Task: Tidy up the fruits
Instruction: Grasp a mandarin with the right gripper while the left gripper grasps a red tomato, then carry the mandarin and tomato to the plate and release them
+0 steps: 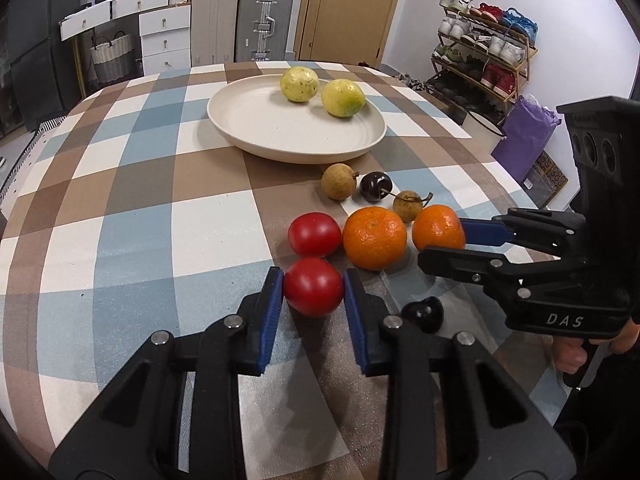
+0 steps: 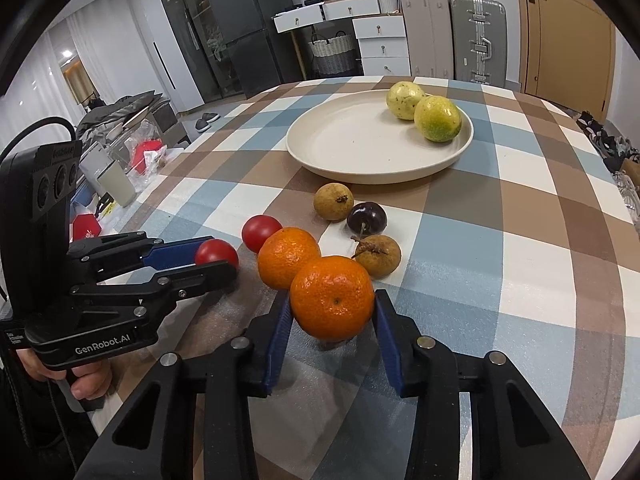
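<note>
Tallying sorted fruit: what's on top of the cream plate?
Two yellow-green round fruits sit on the cream round plate, toward its far side. Nothing is hidden.

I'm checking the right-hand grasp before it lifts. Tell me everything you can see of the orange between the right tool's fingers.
The orange is round, bright orange, with dimpled glossy peel and a small dark navel facing the camera. It sits between the right tool's blue pads, which press its two sides; a shadow lies on the checked tablecloth beneath it. It overlaps the second orange behind it; whether they touch is unclear.
</note>
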{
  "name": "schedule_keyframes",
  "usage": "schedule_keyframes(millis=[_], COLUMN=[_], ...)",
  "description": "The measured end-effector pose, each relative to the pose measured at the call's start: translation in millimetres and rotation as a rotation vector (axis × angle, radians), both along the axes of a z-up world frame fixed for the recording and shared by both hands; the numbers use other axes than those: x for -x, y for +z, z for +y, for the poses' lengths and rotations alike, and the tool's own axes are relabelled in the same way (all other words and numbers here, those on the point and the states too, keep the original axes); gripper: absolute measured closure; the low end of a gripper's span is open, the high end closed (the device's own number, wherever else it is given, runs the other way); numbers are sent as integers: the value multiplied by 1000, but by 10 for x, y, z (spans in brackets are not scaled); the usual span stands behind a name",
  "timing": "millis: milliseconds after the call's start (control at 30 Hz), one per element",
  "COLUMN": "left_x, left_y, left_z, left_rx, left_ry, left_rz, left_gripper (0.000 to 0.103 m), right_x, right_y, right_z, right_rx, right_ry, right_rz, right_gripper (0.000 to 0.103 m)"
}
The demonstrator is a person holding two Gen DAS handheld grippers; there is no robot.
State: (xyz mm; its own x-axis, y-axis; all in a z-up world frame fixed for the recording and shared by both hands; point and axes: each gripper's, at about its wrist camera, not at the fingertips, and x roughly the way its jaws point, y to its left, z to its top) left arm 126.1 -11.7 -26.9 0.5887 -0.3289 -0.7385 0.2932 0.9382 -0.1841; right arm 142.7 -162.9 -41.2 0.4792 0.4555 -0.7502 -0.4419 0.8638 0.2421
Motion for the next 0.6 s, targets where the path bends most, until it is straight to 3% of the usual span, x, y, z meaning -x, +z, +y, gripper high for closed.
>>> schedule_keyframes(millis=[600], left_x=[20], left_y=[422], left_z=[52], left_rx=[-36], left_ry=[74], left_rz=[-111], left_gripper=[75], right_x=[83], right_y=[400], right_z=[-192], right_rx=[-44], right_ry=[-31], right_rz=[-91], right_gripper=[62])
